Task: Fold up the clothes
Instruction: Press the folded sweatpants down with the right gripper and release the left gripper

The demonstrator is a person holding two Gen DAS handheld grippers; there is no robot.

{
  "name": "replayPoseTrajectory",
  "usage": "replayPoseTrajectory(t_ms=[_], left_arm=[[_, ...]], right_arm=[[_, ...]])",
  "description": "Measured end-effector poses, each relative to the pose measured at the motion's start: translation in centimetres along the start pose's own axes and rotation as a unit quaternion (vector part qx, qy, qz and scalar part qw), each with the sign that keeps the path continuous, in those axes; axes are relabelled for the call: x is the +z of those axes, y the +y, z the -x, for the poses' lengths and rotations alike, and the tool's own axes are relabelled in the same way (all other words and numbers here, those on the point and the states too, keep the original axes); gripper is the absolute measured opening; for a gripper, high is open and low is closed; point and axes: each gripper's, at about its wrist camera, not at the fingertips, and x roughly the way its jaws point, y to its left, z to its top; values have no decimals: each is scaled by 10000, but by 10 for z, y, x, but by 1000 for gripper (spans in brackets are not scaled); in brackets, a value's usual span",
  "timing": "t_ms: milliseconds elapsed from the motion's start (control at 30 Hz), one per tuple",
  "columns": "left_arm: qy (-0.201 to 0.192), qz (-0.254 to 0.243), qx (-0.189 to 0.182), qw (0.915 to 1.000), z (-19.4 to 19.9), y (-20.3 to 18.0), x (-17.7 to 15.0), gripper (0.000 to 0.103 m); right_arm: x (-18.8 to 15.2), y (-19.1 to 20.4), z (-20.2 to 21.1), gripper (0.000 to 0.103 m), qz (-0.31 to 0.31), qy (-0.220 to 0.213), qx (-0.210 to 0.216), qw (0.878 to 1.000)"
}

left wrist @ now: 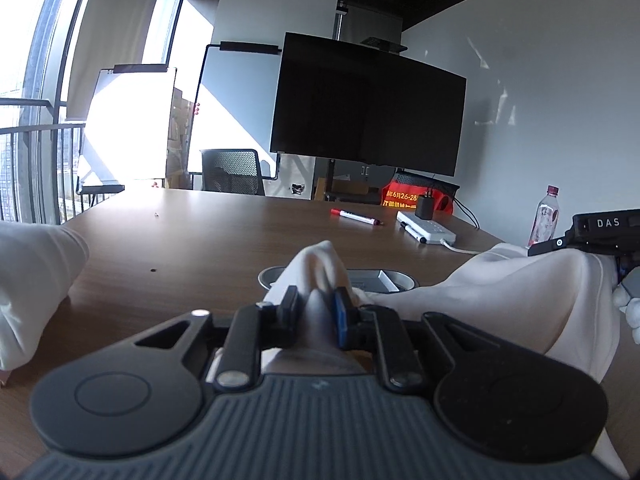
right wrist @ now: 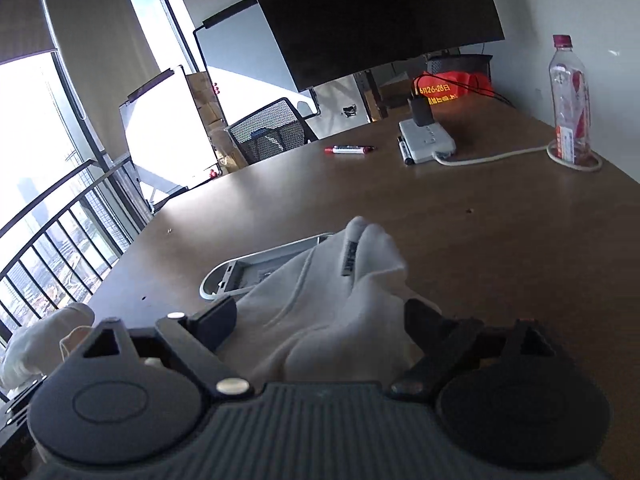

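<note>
Daylight enters from the windows (left wrist: pixel 24 60) at left, overexposing them and the whiteboard (left wrist: pixel 128 128). The far wall and ceiling stay dim. Fisheye curvature bends the edges, with dark vignetted corners. Near foreground parts appear soft.

White garment (right wrist: pixel 320 292), plain, with a small white label printed in dark letters.
Brown wood-grain table (right wrist: pixel 460 240).
Left gripper (left wrist: pixel 316 308): black body, one black finger, one blue.
Right gripper (right wrist: pixel 320 320): black fingers, grey ribbed housing.
White gloved hand (right wrist: pixel 36 344).
Clear bottle (right wrist: pixel 570 100), dark red cap, red-and-white label.
White marker (left wrist: pixel 356 217) with red cap.
White power strip (right wrist: pixel 428 140), black plug.
Black screen (left wrist: pixel 368 108).
Red bag (left wrist: pixel 416 200), yellow lettering.
</note>
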Motion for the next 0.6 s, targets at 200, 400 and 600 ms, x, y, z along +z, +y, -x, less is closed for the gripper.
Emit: replayPoseTrajectory(t_ms=[200, 400, 600], left_arm=[[-9, 511, -367, 9980, 2, 15, 4, 23], [-546, 1439, -436, 9871, 14, 42, 10, 42], [-677, 1832, 93, 9807, 14, 55, 16, 55]], right_arm=[[-23, -8, -24, 72, -188, 302, -45, 9994], [-40, 16, 33, 17, 230, -189, 116, 9995], [-64, 70, 68, 15, 1334, -357, 601, 9886]])
